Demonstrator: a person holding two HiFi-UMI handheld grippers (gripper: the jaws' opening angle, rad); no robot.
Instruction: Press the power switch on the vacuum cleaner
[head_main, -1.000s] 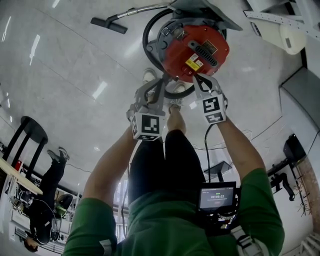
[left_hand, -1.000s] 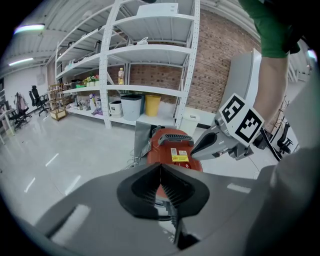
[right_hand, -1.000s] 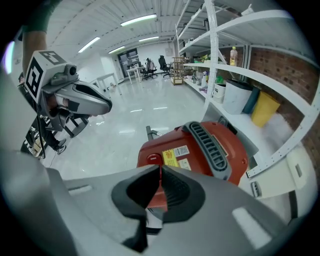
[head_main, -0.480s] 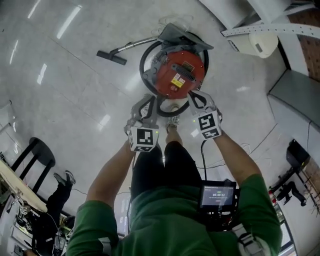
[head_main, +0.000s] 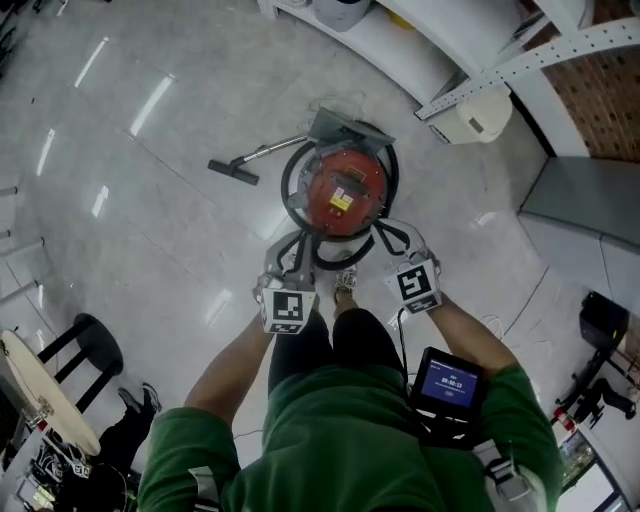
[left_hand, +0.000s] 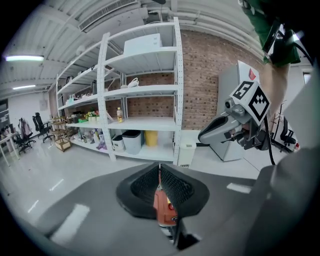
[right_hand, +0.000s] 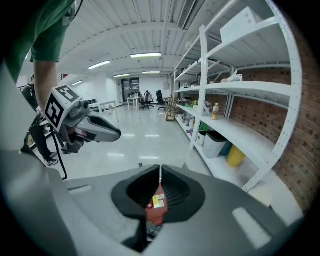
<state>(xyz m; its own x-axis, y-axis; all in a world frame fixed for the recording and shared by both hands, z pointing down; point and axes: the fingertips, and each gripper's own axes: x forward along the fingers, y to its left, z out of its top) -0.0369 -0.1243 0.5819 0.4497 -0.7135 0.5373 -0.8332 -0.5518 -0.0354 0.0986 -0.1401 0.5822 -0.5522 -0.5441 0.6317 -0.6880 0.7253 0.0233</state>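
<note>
A round red vacuum cleaner (head_main: 343, 190) stands on the glossy floor, ringed by its black hose (head_main: 290, 190). Its wand ends in a black floor nozzle (head_main: 232, 171) to the left. In the head view my left gripper (head_main: 290, 248) and right gripper (head_main: 386, 232) hang side by side above the vacuum's near edge, apart from it. Both are shut, with nothing held. Along the left gripper's (left_hand: 160, 172) closed jaws only a sliver of the red vacuum (left_hand: 162, 212) shows. The right gripper (right_hand: 160, 175) view gives the same sliver of the vacuum (right_hand: 156, 210).
White shelving (left_hand: 145, 85) with bins stands beyond the vacuum. A white bin (head_main: 470, 118) sits by a shelf post. A black stool (head_main: 95, 350) and a round table (head_main: 35, 395) are at lower left. A thin cable (head_main: 520, 310) runs along the floor at right.
The head view has risen, so the vacuum looks smaller and farther. Both grippers have come up and back from the vacuum's top, still side by side.
</note>
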